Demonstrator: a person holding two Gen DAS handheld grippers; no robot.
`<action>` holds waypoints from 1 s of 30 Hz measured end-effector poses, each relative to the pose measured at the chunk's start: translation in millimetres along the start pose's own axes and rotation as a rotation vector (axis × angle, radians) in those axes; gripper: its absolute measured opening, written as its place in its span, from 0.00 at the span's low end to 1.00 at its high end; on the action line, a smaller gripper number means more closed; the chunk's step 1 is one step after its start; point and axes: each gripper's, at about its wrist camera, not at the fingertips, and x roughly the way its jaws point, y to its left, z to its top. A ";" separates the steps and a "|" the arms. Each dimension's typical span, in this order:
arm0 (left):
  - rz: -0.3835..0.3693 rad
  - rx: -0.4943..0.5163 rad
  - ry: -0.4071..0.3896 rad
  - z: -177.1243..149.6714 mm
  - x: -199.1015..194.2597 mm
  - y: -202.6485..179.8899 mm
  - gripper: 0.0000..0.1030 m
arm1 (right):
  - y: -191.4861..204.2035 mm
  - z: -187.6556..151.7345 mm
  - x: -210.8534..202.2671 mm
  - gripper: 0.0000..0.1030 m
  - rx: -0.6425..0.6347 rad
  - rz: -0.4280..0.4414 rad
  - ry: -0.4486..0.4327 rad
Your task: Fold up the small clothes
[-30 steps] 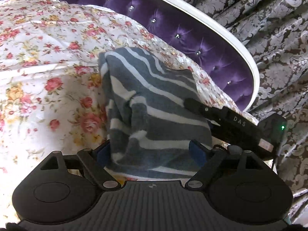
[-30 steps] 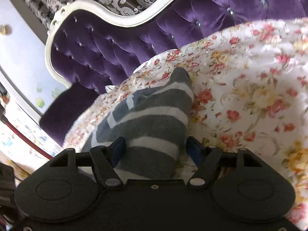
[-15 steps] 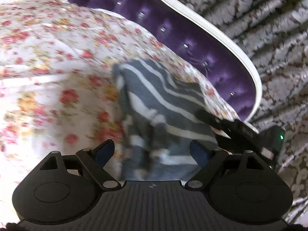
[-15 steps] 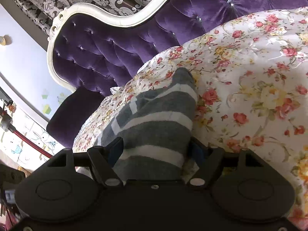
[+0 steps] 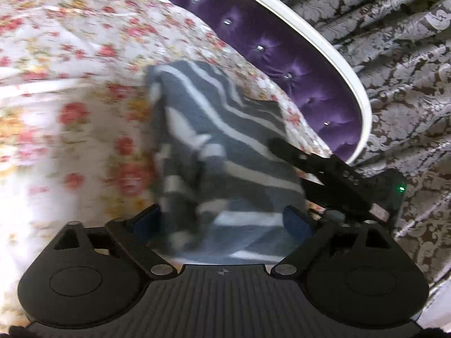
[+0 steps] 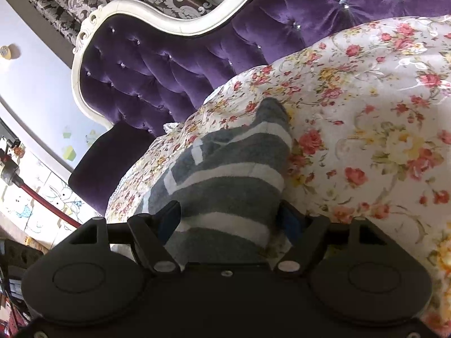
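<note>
A grey garment with white stripes (image 5: 225,152) is laid on a floral bedspread (image 5: 70,90), near the spread's edge that faces a purple tufted headboard (image 5: 310,84) with a white frame. The garment is seen folded over on itself, with a bunched ridge along its left side in the left wrist view.

The left gripper (image 5: 222,222) is held low over the near end of the garment. Its jaws are opening; the fabric lies between the blue pads (image 5: 146,221), and no pressing contact is seen on either side. The left wrist view is blurred on its left side.

The right gripper (image 6: 231,219) is placed at the garment's other end (image 6: 225,186), and its black body (image 5: 324,171) is seen at the right of the left wrist view, resting across the striped cloth. Its jaws are also opening, with the fabric filling the gap between them; whether the pads touch the cloth cannot be told.

A patterned curtain (image 5: 394,56) hangs behind the headboard.
</note>
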 end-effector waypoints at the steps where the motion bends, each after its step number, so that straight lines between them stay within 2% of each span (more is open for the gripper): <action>1: -0.017 -0.004 0.018 2.0 6.9 -2.3 0.92 | 1.1 0.8 1.9 0.79 -0.005 0.002 0.002; 3: -0.047 -0.026 0.037 5.8 15.8 -5.2 0.91 | 2.4 2.1 4.0 0.80 -0.006 -0.002 0.008; 4: -0.063 -0.050 0.036 6.7 17.7 -5.2 0.88 | 3.0 2.5 3.9 0.79 -0.009 -0.009 0.014; 6: -0.084 -0.087 0.036 7.0 18.6 -5.3 0.64 | 7.8 3.5 0.1 0.56 -0.034 -0.069 0.020; 7: -0.085 -0.083 0.039 6.5 17.2 -7.7 0.38 | 10.5 3.7 -3.8 0.53 -0.045 -0.084 0.021; 8: -0.081 -0.074 0.036 5.7 14.8 -11.4 0.27 | 13.4 4.0 -8.3 0.48 -0.049 -0.090 0.020; 12: -0.106 -0.057 0.040 -6.8 -7.4 -27.7 0.27 | 37.9 -2.0 -34.9 0.46 -0.104 -0.139 0.033; 15: -0.116 -0.024 0.044 -28.1 -30.0 -43.1 0.27 | 53.6 -17.9 -63.4 0.46 -0.109 -0.145 0.039; 22: -0.099 0.105 0.052 -112.8 -86.6 -81.9 0.28 | 88.3 -87.0 -134.7 0.47 -0.127 -0.170 0.063; 25: -0.088 0.125 0.063 -153.8 -101.5 -85.8 0.29 | 96.1 -117.7 -154.7 0.48 -0.142 -0.181 0.074; 28: -0.028 0.134 0.058 -189.4 -108.0 -78.7 0.29 | 95.4 -143.4 -162.6 0.52 -0.153 -0.229 0.089; 30: 0.038 0.142 0.046 -205.2 -112.0 -70.1 0.29 | 91.3 -157.1 -168.4 0.55 -0.154 -0.275 0.068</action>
